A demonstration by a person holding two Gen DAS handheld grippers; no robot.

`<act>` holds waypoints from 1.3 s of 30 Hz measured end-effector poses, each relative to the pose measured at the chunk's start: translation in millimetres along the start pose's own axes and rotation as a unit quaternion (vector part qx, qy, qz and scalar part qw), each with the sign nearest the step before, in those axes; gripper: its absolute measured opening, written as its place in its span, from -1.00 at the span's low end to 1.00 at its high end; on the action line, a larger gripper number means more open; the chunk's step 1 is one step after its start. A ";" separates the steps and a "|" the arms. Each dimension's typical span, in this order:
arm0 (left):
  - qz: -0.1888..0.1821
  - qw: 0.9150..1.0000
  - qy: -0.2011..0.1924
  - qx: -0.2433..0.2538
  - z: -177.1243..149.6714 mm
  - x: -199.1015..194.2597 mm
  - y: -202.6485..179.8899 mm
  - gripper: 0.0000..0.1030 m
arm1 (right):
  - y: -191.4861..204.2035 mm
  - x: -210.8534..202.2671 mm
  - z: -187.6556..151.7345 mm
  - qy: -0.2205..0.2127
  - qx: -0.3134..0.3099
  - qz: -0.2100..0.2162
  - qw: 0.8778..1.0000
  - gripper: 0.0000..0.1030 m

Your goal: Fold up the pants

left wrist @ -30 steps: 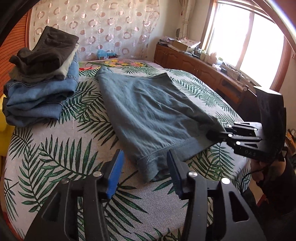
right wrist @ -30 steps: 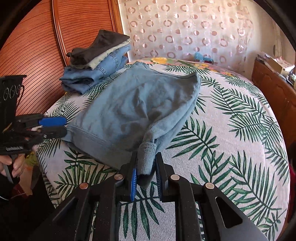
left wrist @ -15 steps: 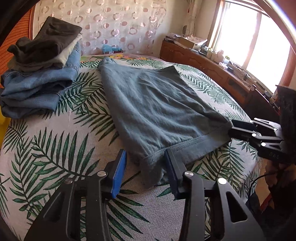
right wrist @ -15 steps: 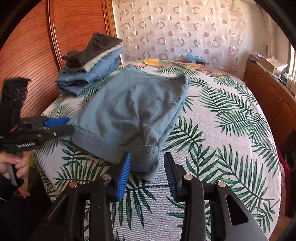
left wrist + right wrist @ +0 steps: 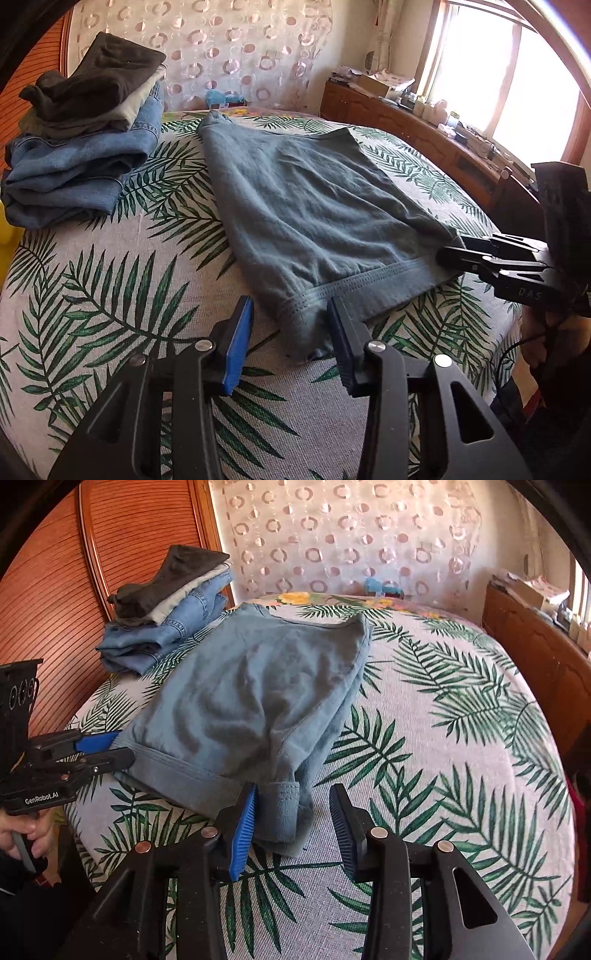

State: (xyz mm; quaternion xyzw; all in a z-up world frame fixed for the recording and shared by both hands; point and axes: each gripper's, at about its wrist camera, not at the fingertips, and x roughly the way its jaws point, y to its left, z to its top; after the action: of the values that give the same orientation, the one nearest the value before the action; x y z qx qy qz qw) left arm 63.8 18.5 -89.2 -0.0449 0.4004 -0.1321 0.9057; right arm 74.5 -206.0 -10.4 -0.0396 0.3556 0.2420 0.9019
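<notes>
**Inspector:** On the bed [image 5: 461, 760], under a palm-leaf cover, the pants [image 5: 258, 701] lay folded and spread flat, with the waistband edge toward the cameras. A stack of folded clothes [image 5: 166, 613] stood near their far left corner, by the headboard.

**Clerk:** And the claws?

**Inspector:** Both were released. The left claw [image 5: 290, 336] stood open around the near left corner of the waistband; the right claw [image 5: 291, 819] stood open around the near right corner, where the cloth was bunched and curled. Neither gripped anything.

**Clerk:** What risks did you note?

**Inspector:** In my judgement, the largest was the next fold going askew, because the two corners lay unevenly. Second, the bunched right corner might be pinched through one layer only, so the lower layer would drag. Least, a carried fold might brush the stack.
</notes>
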 end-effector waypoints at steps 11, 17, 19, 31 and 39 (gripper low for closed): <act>-0.012 1.000 -0.009 -0.007 -3.2 -4.8 -4.3 -0.62 | 4.8 4.3 -2.3 0.000 -0.010 0.030 1.000 -0.49; -0.030 0.999 -0.042 0.000 5.9 -30.8 -10.1 -0.71 | 7.9 -5.7 -2.6 -0.019 -0.016 0.045 0.999 -0.66; -0.031 0.998 -0.050 0.005 8.9 -38.3 -13.0 -0.72 | 9.1 -13.4 -1.6 -0.027 -0.017 0.048 0.998 -0.66; -0.049 0.993 -0.103 0.030 24.2 -83.2 -32.8 -0.72 | 9.4 -72.4 3.3 -0.085 -0.032 0.047 0.995 -0.67; -0.045 0.993 -0.102 0.033 25.3 -81.3 -33.5 -0.72 | 6.3 -84.6 -3.0 -0.090 -0.040 0.045 0.994 -0.67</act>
State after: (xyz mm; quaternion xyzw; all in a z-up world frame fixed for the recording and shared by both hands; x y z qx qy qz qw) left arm 23.3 8.1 -7.9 -0.0464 0.2987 -0.1808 0.9359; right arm 16.4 -235.7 43.9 -0.0372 0.2641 0.2991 0.9162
